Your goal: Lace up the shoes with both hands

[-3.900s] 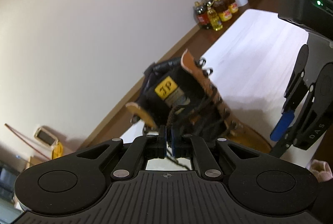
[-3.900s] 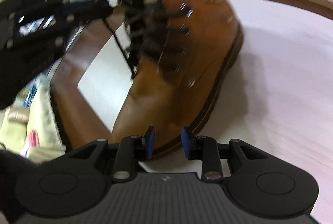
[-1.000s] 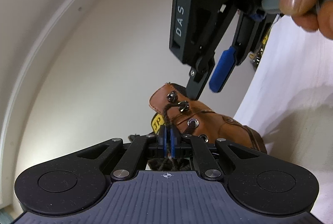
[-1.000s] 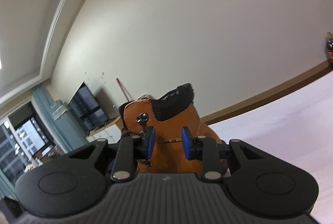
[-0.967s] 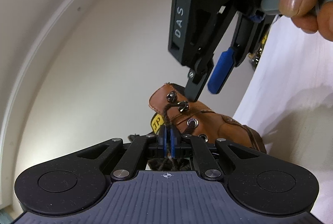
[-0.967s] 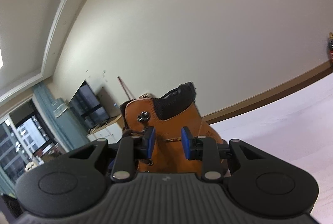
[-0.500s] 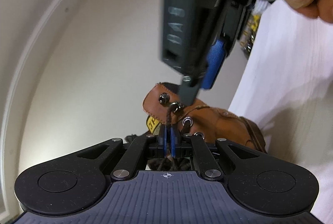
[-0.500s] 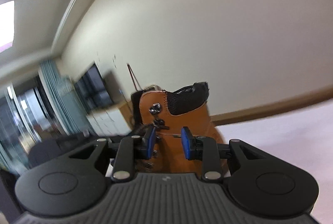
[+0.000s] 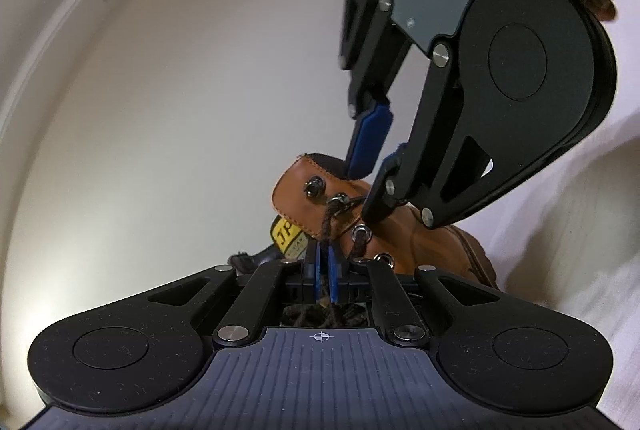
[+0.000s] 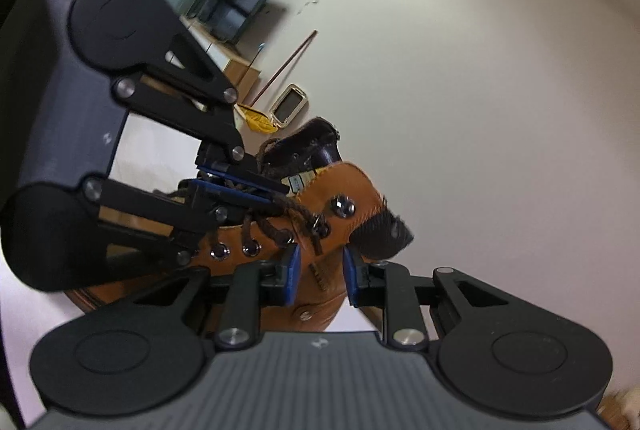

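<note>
Boot tan leather, dark lace through metal eyelets, yellow tongue label

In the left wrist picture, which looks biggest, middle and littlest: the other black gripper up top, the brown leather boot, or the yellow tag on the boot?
1. Right gripper, black with blue pads: biggest, though it is nearest the camera, so that may mislead.
2. Brown leather boot.
3. Yellow tag: smallest.

Soft even indoor light, heavy fisheye warp at edges, right-wrist bkgd motion-blurred.
</note>
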`<state>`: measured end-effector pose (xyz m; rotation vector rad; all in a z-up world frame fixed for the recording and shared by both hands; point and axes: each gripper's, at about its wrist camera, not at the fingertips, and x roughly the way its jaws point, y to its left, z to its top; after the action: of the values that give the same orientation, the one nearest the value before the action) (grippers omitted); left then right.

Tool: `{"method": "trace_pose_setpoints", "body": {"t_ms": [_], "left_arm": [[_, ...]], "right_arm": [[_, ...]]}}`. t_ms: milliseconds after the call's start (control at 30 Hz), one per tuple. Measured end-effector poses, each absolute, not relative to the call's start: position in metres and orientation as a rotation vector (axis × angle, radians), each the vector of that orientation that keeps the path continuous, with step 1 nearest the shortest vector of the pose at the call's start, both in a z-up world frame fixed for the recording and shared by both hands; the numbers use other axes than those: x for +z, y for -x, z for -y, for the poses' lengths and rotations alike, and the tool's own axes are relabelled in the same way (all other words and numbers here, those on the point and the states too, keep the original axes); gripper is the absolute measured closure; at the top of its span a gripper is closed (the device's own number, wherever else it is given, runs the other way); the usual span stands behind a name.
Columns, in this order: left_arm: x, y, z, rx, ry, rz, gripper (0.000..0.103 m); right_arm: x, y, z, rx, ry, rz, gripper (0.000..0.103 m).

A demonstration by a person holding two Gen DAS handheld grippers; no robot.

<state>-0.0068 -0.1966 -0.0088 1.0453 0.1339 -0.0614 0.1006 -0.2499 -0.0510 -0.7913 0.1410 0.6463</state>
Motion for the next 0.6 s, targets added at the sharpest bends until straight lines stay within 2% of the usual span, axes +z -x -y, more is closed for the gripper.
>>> {"method": "trace_pose_setpoints", "body": {"t_ms": [167,200,267,367,400,500,600], "left_arm": [[-0.008,0.003,0.190,-0.086,-1.048,-0.114,0.097],[-0.008,0.002,0.189,-0.087,-1.048,-0.114,0.097],[-0.007,-0.001,0.185,-0.095,-1.035,-0.114,0.096],[-0.006,-0.004,0.180,-0.100,-1.010,-0.112,0.095],[-0.004,-0.005,0.176,-0.097,-0.996,-0.108,0.091],[0.002,-0.004,0.165,-0.099,-0.934,-0.106,0.066],[0.011,0.004,0.142,-0.109,-0.843,-0.098,0.058]], "right_arm": [[-0.049,-0.095,0.245,0.642,0.855,-0.138,0.085],[-0.049,-0.095,0.245,0.643,0.848,-0.145,0.088],[-0.047,-0.092,0.245,0.641,0.839,-0.151,0.102],[-0.045,-0.089,0.247,0.639,0.792,-0.173,0.101],[-0.044,-0.089,0.250,0.633,0.764,-0.179,0.101],[-0.042,-0.092,0.262,0.598,0.672,-0.232,0.101],[-0.050,-0.090,0.284,0.568,0.588,-0.313,0.101]]}}
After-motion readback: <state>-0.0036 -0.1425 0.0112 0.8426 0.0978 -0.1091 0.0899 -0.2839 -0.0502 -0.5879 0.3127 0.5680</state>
